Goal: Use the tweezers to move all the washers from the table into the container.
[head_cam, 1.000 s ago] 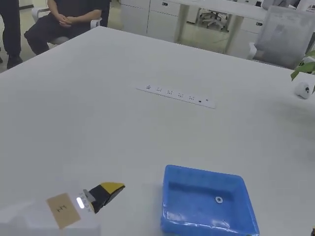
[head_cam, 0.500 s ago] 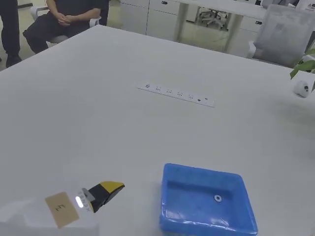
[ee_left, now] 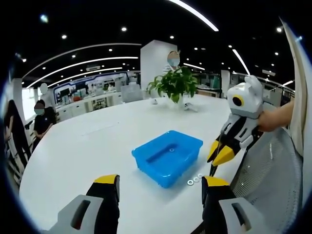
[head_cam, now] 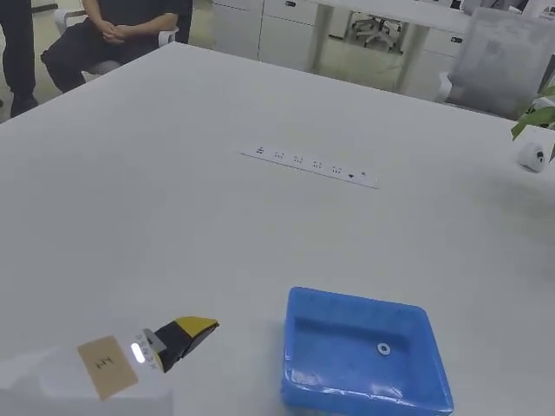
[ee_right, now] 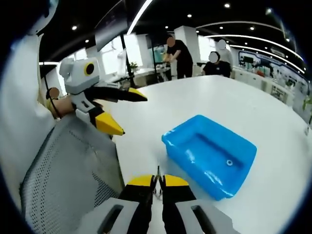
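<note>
A blue container (head_cam: 364, 355) stands near the table's front edge, with one washer (head_cam: 382, 349) lying inside it. In the left gripper view the container (ee_left: 168, 156) is ahead, and a small cluster of washers (ee_left: 195, 180) lies on the table by its near corner. My left gripper (ee_left: 161, 183) is open with nothing between its jaws; its yellow tip (head_cam: 198, 329) sits left of the container. My right gripper (ee_right: 157, 183) is shut on thin metal tweezers (ee_right: 158, 173). The tweezers (ee_left: 212, 169) point down just above the washers.
A white socket strip (head_cam: 310, 166) is set into the middle of the table (head_cam: 173, 199). A small white round object (head_cam: 535, 157) and plant leaves (head_cam: 538, 114) are at the far right. A person (head_cam: 113, 30) sits beyond the far left corner. A grey chair (head_cam: 503, 61) stands behind.
</note>
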